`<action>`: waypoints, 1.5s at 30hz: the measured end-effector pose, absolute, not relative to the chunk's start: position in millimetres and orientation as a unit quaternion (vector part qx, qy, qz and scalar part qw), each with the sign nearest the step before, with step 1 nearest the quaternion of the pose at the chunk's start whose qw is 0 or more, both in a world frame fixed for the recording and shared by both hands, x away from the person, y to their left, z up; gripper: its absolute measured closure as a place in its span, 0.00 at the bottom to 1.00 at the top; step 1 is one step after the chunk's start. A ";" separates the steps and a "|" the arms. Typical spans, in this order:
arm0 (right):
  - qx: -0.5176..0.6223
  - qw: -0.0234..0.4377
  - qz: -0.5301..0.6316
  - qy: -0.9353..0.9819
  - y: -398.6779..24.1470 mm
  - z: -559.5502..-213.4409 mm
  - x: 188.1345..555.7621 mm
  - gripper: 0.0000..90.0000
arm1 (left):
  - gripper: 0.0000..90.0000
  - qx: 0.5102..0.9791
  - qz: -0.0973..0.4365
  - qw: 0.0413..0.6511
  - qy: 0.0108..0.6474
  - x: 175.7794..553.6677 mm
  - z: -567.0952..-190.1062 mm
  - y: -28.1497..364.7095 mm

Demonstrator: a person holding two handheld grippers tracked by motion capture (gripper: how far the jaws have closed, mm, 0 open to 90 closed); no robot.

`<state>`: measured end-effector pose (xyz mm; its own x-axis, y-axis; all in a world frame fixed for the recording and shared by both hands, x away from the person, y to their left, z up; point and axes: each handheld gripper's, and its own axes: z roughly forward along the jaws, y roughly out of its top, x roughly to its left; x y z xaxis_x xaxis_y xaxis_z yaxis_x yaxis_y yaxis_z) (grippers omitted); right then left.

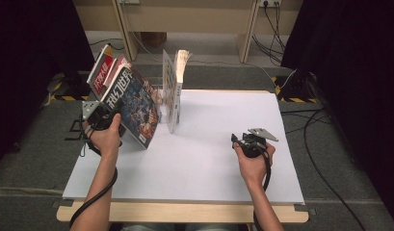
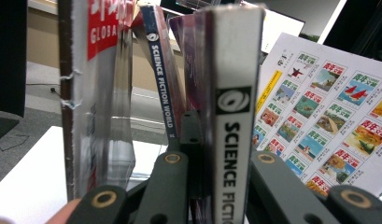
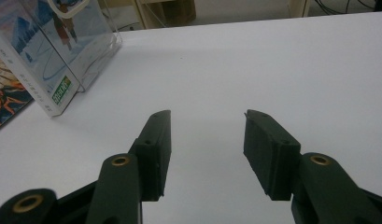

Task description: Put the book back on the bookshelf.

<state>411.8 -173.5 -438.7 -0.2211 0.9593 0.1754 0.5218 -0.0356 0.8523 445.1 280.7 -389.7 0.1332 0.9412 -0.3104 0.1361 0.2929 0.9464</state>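
White tabletop (image 1: pixel 199 159): at 10 o'clock the left gripper (image 1: pixel 102 117) is clamping 1 upright magazine (image 2: pixel 231 116), spine vertical; right gripper (image 1: pixel 250 142), jaws apart, is idling at 4 o'clock.

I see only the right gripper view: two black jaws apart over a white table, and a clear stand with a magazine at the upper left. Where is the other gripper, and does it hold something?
Observer: The left gripper is at the table's left edge, shut on a thick Science Fiction World magazine.
Operator: Is this magazine lying flat?
Observer: No, it is lifted and tilted, its lower corner near the table.
Operator: Are other magazines beside it?
Observer: Yes, a red-covered magazine leans behind it, and an open magazine stands upright to its right.
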 end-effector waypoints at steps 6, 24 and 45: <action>0.571 0.251 0.437 0.648 -173.9 -438.8 411.8 0.58 | 0.91 0.496 0.362 0.575 0.542 448.5 -383.5 270.4; 0.573 0.251 0.439 0.645 -176.5 -438.6 412.1 0.58 | 0.92 0.526 0.374 0.565 0.515 461.9 -368.4 254.1; 0.575 0.250 0.438 0.644 -179.4 -441.2 413.6 0.58 | 0.92 0.505 0.407 0.573 0.501 498.6 -333.7 249.7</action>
